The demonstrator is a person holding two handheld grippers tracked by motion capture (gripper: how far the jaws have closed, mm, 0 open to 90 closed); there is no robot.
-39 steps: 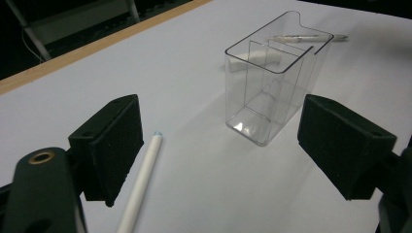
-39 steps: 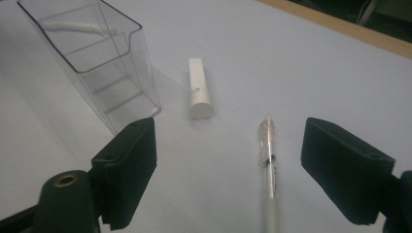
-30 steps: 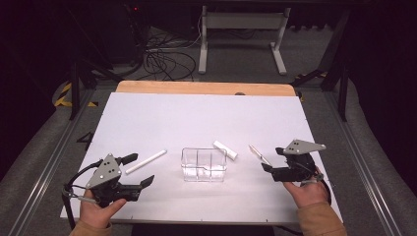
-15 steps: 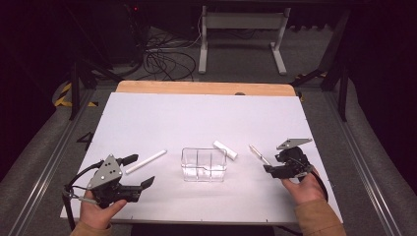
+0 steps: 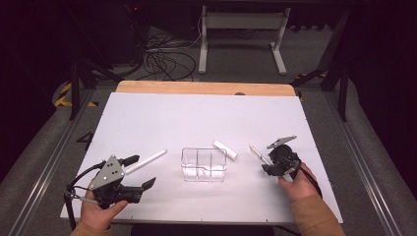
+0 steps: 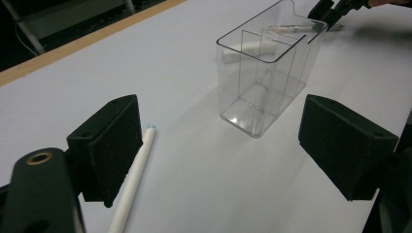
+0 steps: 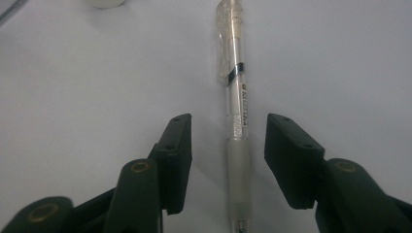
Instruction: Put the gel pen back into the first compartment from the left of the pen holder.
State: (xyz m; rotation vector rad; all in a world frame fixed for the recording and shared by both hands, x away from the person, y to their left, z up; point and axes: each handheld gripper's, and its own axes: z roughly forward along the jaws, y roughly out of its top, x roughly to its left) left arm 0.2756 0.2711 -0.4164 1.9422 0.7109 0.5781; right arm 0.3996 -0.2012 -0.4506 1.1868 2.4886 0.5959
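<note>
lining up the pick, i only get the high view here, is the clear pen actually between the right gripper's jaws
Observer: Yes. In the right gripper view the clear pen lies lengthwise between the jaws of the right gripper; they have just been closing, and a gap shows on each side of the pen.
Operator: which end of it faces the gripper
Observer: The frosted grip section and the tip; the clip end points away.
Operator: and the left one, is it on the white pen
Observer: No. In the left gripper view the left gripper stands wide open, and the white pen lies on the table by one jaw's inner face.
</note>
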